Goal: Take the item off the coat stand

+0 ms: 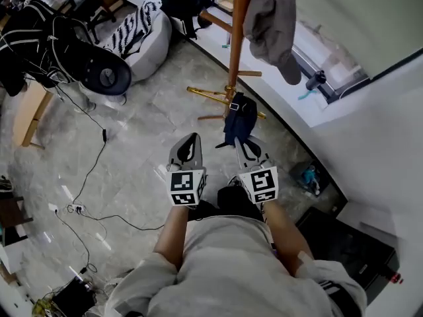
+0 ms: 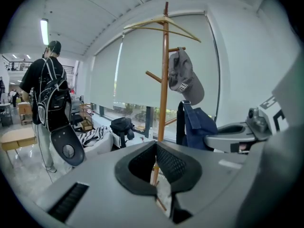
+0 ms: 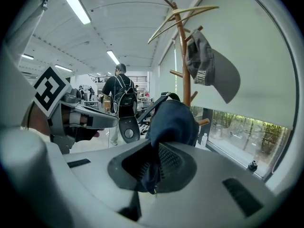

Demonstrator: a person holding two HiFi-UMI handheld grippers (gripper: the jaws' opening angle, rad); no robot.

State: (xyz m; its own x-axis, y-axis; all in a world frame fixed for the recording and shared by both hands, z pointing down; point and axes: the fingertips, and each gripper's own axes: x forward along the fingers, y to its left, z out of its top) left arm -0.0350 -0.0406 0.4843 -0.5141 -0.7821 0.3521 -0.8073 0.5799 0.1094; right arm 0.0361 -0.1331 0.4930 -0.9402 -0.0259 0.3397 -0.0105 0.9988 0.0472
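2 jaws of the right gripper [image 3: 153, 171] pinch the navy bag [image 3: 173, 120].

Strip lights [image 3: 73, 4] shine above blind-covered windows [image 2: 137, 65] and marbled floor [image 1: 139, 144].

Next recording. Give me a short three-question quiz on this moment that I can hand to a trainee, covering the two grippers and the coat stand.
1. True or false: the right gripper has its jaws shut on the dark blue item.
2. What hangs high on the coat stand? A) grey cap B) umbrella C) striped scarf
3. Fill in: between its jaws, the left gripper holds ____.

Key: 1 true; 2 A; 3 nothing.
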